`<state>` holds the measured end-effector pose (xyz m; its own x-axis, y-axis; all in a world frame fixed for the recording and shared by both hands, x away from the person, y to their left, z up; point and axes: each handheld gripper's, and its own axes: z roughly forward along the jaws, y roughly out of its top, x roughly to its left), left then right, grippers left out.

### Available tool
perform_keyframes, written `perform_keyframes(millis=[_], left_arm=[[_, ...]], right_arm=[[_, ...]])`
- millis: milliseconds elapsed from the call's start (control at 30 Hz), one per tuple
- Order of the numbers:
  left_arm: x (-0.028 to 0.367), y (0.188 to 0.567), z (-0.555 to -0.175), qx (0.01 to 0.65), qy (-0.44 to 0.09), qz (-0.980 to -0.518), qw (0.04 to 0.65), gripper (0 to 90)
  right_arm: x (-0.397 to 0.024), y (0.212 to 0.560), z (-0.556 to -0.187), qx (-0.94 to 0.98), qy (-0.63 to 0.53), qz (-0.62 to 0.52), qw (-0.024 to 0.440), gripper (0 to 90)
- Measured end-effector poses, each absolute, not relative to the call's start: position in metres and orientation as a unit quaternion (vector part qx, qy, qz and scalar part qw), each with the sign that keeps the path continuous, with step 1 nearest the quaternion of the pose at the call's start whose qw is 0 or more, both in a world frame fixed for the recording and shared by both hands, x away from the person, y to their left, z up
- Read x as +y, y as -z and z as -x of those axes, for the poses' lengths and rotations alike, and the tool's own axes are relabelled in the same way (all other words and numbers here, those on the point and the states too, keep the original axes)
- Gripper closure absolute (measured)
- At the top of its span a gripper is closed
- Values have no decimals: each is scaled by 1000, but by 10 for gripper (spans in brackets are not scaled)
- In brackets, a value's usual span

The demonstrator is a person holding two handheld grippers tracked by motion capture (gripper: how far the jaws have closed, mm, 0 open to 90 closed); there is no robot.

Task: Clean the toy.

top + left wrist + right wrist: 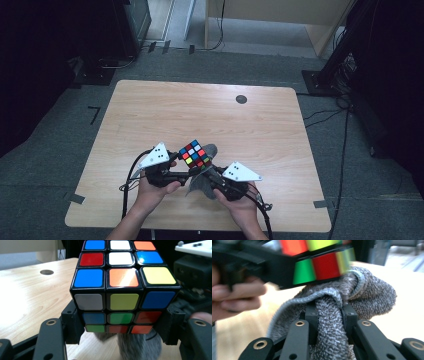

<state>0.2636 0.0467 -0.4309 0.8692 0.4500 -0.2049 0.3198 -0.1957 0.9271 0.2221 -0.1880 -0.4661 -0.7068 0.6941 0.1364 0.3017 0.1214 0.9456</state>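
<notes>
Nearest the person, the left gripper is clamped on a cube, its jaws pressing the two sides, as the left gripper view shows; the cube hangs above the table, clear of the wood. The right gripper pinches a bunched grey cloth between its jaws, and in the right gripper view the cloth rises against the cube's underside, at about 12 o'clock from the jaws. I judge the wiping to be under way: the bottom face is being rubbed, while the top and side faces look still to do.

Both hands sit close to the table's near edge at 6 o'clock. Farther out, toward 12 o'clock, the wood is bare except for a dark hole, giving ample room.
</notes>
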Motion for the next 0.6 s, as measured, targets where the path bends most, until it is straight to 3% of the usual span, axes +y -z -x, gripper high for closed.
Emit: perform_keyframes(millis=[167,467,533,600], left_arm=[[49,430,-264,256,-59,-770,581,346],[56,430,-269,273,-51,-764,582,346],[56,430,-269,274,-49,-764,582,346],[58,430,-271,279,-47,-762,582,346]], right_arm=[[-169,472,-215,754,-559,-307,158,740],[-207,487,-236,740,-508,-396,193,723],[-209,492,-238,740,-505,-403,189,704],[-209,492,-239,739,-503,-402,198,608]])
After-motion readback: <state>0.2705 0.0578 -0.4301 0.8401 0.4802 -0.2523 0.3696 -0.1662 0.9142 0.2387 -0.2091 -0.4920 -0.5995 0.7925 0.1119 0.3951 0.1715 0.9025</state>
